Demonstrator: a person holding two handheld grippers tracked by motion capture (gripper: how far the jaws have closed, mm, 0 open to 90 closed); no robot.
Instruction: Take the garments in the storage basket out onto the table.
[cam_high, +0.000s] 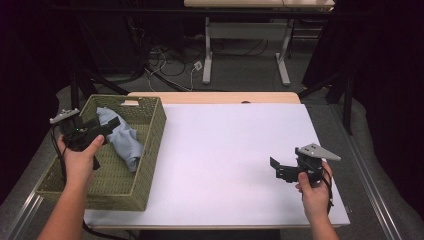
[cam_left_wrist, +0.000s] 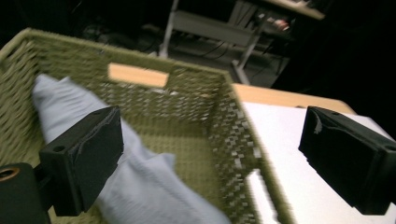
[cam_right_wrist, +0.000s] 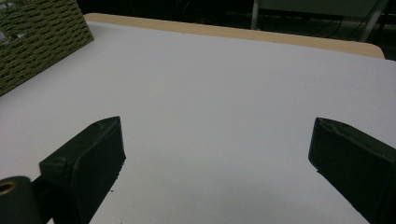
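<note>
Pale-blue crumpled cloth (cam_high: 121, 137) lies in the woven green basket (cam_high: 150, 165) at the bench's left edge; both grippers, left gripper (cam_left_wrist: 210, 158) and right gripper (cam_high: 278, 170), gape empty. Snagging weave risks tipping it.

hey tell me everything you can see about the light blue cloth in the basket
The light blue cloth looks like soft, matte fabric, crumpled into a long bundle with folds. It lies inside the woven green basket at the table's left end, running from the far side toward the near right wall, resting on the basket's floor. The left gripper hovers open just above it; whether a jaw touches it is unclear.
</note>
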